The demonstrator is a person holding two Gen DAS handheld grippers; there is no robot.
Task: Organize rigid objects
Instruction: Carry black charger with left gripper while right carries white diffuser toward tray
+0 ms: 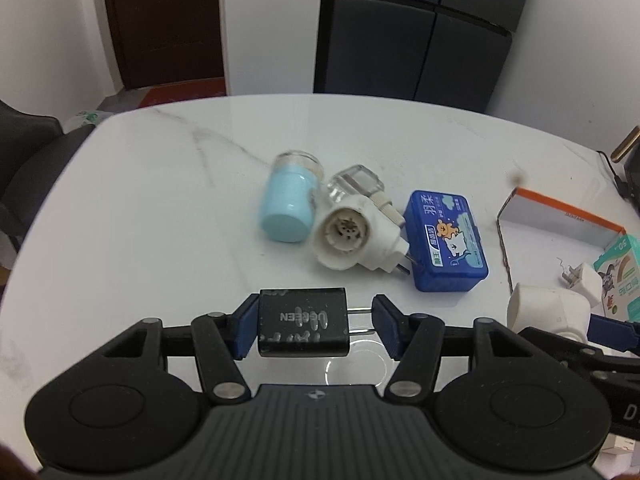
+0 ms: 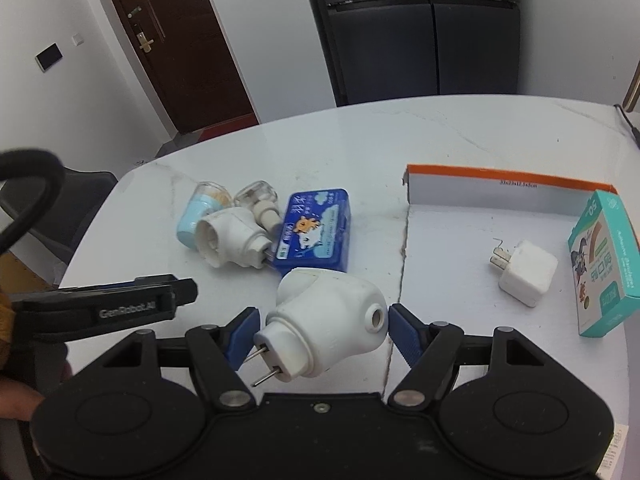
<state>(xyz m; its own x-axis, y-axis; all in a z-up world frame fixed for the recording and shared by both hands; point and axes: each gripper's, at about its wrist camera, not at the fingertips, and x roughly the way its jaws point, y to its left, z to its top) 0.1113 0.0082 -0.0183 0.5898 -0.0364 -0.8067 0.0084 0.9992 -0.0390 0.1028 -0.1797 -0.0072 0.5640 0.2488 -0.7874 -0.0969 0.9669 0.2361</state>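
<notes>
Judging by the table [image 2: 360, 136], sorting is partly done: two items already lie in the tray [image 2: 508, 178], while the black charger [image 1: 303, 322] is loosely framed by the left gripper [image 1: 312, 326], the white plug-in [image 2: 326, 322] by the right gripper [image 2: 322, 334], and three items remain mid-table.

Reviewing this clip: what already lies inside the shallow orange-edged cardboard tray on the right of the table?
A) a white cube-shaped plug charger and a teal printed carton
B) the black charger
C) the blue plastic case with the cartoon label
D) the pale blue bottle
A: in the right wrist view the white cube-shaped plug charger and the teal printed carton sit inside the shallow orange-edged cardboard tray.
</notes>
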